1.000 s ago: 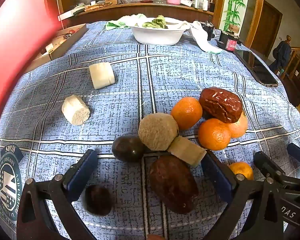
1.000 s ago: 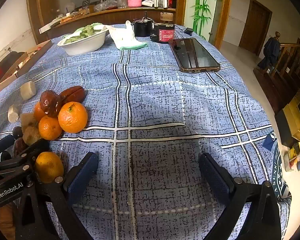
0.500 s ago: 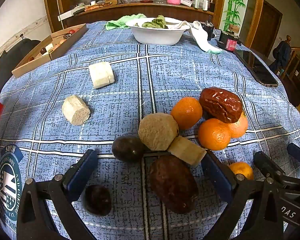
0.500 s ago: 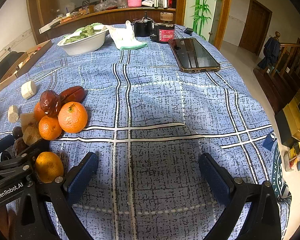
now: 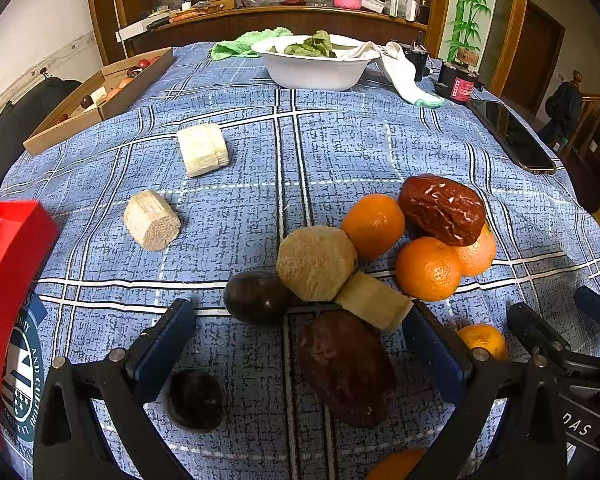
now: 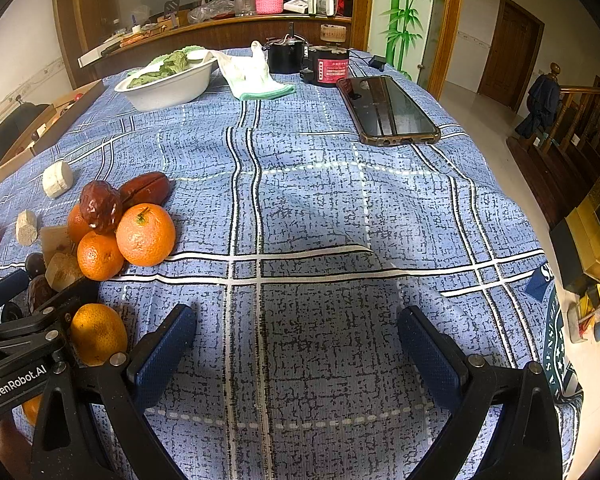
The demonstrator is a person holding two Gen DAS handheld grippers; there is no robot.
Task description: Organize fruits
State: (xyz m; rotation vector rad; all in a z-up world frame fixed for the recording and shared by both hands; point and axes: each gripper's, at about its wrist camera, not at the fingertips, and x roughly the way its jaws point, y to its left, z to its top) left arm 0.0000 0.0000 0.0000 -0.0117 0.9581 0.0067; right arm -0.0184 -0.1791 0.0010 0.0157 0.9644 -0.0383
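Observation:
A heap of fruit lies on the blue checked tablecloth. In the left wrist view my left gripper is open and empty, with a dark brown fruit between its fingers. Beyond lie a dark round fruit, a beige cut chunk, a pale wedge, oranges and a wrinkled red date. Two pale chunks lie apart at the left. My right gripper is open and empty over bare cloth, right of the heap. An orange lies by its left finger.
A red object stands at the left edge. A white bowl of greens, a white cloth, a phone and a red-labelled can lie at the far side. A cardboard tray sits far left. The table edge drops off at the right.
The red object that filled the left edge one second ago dropped away and now shows low at the left. Both grippers and the fruit have stayed put.

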